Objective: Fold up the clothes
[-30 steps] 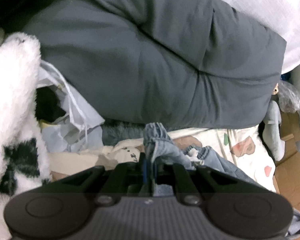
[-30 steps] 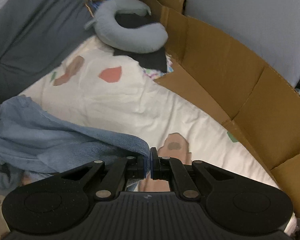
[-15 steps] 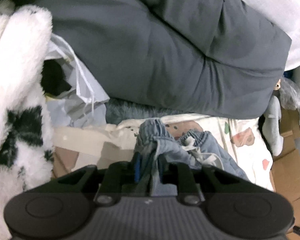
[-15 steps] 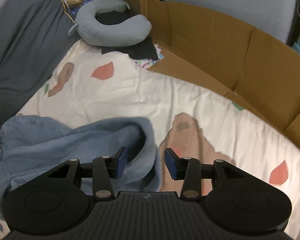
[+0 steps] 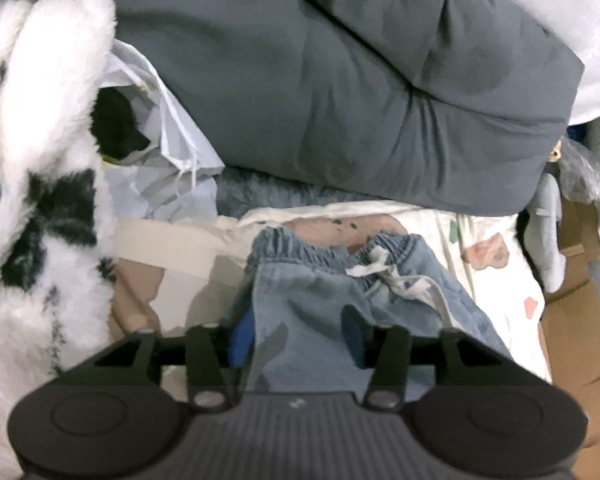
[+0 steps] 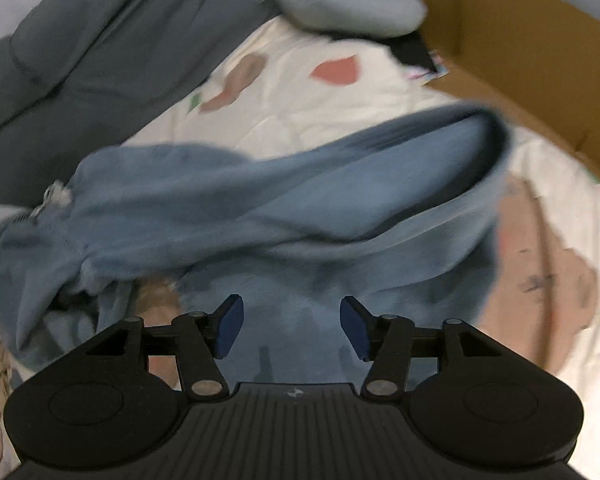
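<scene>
Both units same build: left tool [image 5: 296,338], right tool [image 6: 292,326]. Black ribbed housing, two round dished caps on flanking lobes. Black scissor linkages, silver pivot screws. Blue pads [image 6: 229,326] on finger tips.

Soft, even indoor light falls from above, perhaps a ceiling lamp, with no glare. Both fisheye views bend strongly at the edges and go black in the corners. The right wrist view is motion-blurred: the denim trousers [image 6: 284,200] and neck pillow [image 6: 348,12] smear. The left view is sharper, though the fluffy white blanket [image 5: 40,152] blows out nearly to pure white.
</scene>
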{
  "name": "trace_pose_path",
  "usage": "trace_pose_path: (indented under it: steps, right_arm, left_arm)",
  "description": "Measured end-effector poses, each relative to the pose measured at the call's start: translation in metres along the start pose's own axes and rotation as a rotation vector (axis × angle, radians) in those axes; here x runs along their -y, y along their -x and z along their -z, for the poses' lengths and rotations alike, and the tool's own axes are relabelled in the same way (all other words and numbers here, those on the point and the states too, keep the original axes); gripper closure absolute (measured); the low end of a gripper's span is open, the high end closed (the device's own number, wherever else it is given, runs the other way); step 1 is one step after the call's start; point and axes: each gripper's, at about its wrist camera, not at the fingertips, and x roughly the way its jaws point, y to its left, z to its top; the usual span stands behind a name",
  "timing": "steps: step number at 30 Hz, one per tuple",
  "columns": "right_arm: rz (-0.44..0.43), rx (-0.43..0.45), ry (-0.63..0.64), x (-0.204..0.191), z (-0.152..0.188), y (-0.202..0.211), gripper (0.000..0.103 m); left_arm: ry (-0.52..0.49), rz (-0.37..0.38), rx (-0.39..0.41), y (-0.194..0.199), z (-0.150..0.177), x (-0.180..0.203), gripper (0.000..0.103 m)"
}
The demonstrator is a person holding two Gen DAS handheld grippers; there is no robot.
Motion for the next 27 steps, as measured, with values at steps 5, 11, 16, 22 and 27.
trace_pose_path:
  steps: [5, 11, 16, 22, 27]
  right_arm:
    - [-0.03, -0.014, 0.076, -0.032, 0.012, -0.031, 0.03]
    - [0.005, -0.042, 0.109, -0.056, 0.028, -0.061, 0.025]
    - [0.056, -0.04, 0.091, -0.06, 0.034, -0.072, 0.023]
    - [0.093, -0.044, 0.2, -0.065, 0.043, -0.082, 0.036]
    - [0.127, -0.04, 0.202, -0.051, 0.039, -0.072, 0.09]
  left_arm:
    - [0.016, -0.011, -0.018, -0.007, 0.005, -0.002, 0.049]
    - [0.004, -0.033, -0.057, -0.02, 0.015, -0.007, 0.049]
    - [-0.045, -0.103, -0.071, -0.032, 0.022, -0.002, 0.051]
    - [-0.045, -0.098, -0.111, -0.047, 0.028, 0.006, 0.05]
    - [-0.074, -0.121, -0.113, -0.049, 0.033, 0.014, 0.05]
